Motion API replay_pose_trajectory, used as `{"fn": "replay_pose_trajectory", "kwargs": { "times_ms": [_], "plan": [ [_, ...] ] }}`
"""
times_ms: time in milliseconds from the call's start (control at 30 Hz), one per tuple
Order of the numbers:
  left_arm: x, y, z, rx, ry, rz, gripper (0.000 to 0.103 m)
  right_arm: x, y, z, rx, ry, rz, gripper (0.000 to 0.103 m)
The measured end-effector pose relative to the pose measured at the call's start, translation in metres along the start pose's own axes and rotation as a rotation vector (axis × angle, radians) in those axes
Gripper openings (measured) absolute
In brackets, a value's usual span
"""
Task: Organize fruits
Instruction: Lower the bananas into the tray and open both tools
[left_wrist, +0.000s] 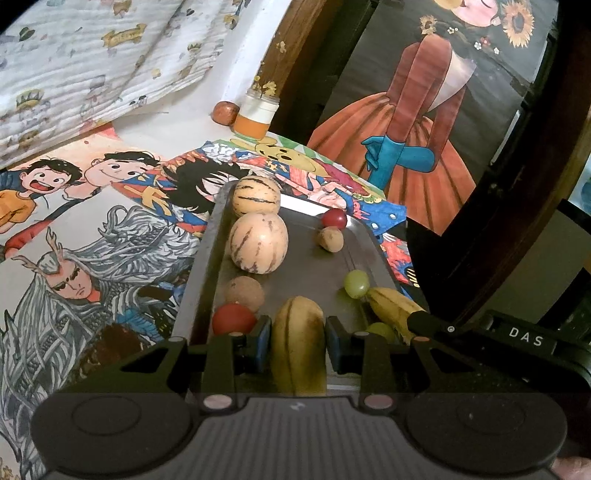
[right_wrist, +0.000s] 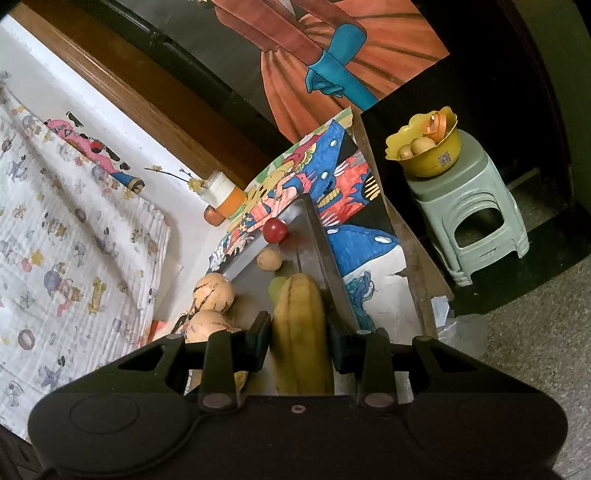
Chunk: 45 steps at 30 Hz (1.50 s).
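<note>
The left gripper (left_wrist: 298, 341) has its blue-padded fingers (left_wrist: 263, 341) closed against the sides of a yellow banana (left_wrist: 298, 343) at the near end of the metal tray (left_wrist: 201, 266). The right gripper (right_wrist: 300, 341) is likewise clamped on a second banana (right_wrist: 301, 332), which lies along the tray's right rim.

Only the left wrist view shows the whole tray: two striped pale melons (left_wrist: 256, 219) touching in a line on its left side, a brown round fruit (left_wrist: 245, 293) and a red tomato (left_wrist: 233, 319) nearer the fingers, a red fruit (left_wrist: 334, 218) beside a small tan one (left_wrist: 330, 239) toward the far right, and a green grape (left_wrist: 356, 283) just beside the second banana. The right gripper's body enters there, marked "DAS" (left_wrist: 526, 336).

Only the right wrist view shows a yellow bowl (right_wrist: 430, 162) with round tan fruits and an orange piece inside, standing on a pale green plastic stool (right_wrist: 469, 218) well apart from the tray.

Both views show an orange jar with a white lid (left_wrist: 256, 114) beyond the tray, holding a flowering twig
</note>
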<state>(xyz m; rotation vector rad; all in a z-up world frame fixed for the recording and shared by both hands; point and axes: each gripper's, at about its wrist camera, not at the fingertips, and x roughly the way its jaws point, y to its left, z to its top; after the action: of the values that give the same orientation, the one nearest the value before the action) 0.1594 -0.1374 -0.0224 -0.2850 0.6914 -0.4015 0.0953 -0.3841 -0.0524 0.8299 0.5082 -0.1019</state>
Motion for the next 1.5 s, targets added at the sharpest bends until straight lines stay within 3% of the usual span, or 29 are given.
{"fn": "replay_pose_trajectory", "kwargs": {
  "times_ms": [867,1500],
  "plan": [
    [-0.005,0.001,0.001,-0.002,-0.011,0.006,0.036,-0.008,0.002,-0.004,-0.037,-0.013,0.005,0.038],
    [-0.035,-0.002,0.004,-0.006,-0.099,0.017,0.062,-0.035,0.008,-0.001,-0.084,-0.082,0.019,0.062]
  ]
}}
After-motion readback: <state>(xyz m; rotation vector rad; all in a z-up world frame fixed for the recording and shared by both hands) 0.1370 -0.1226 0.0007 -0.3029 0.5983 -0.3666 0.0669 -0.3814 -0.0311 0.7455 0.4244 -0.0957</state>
